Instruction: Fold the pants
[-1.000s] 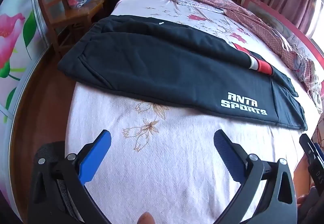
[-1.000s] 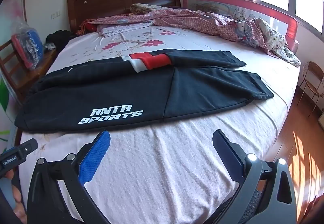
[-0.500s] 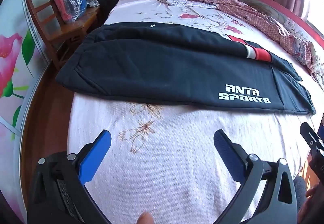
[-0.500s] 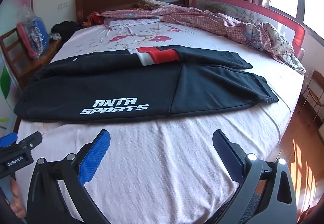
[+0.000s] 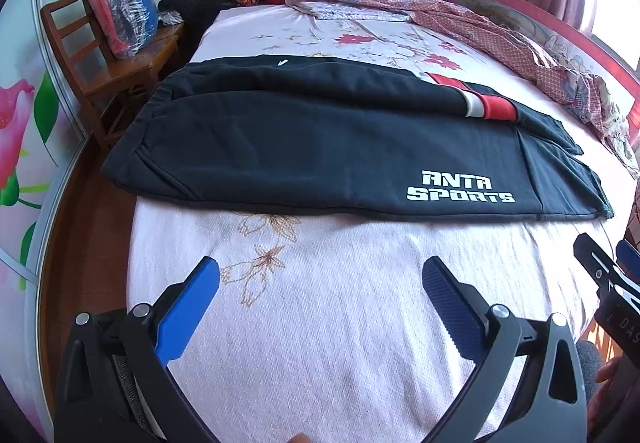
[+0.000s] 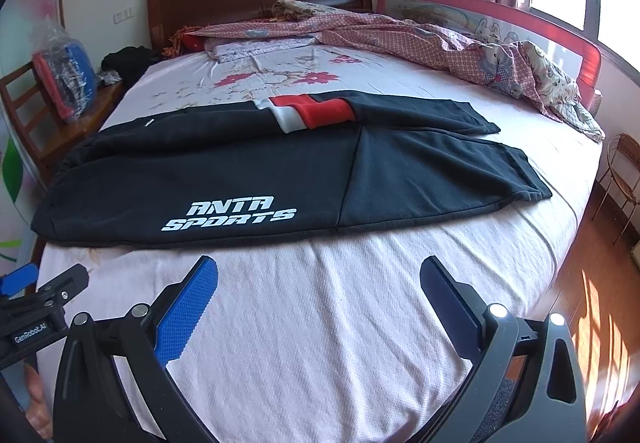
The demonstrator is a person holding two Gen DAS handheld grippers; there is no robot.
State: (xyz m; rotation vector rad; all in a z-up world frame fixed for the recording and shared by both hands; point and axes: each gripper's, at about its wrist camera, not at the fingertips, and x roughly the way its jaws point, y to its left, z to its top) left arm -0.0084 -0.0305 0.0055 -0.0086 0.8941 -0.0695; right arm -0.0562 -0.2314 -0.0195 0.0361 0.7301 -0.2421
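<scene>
Black pants with a white "ANTA SPORTS" print and a red and white stripe lie flat across the bed, one leg folded over the other, waist to the left, cuffs to the right. They also show in the right wrist view. My left gripper is open and empty over the bare sheet, short of the pants' near edge. My right gripper is open and empty, also over the sheet in front of the pants. The right gripper's tip shows at the left view's right edge.
The bed has a pink flowered sheet. A rumpled checked quilt lies along the far right by a red bed rail. A wooden chair with a plastic bag stands left of the bed. A wooden headboard stands at the back.
Both grippers have tilted up and drawn slightly toward the pants, so the pants sit lower and more centred in both views. Both jaws stay open.
</scene>
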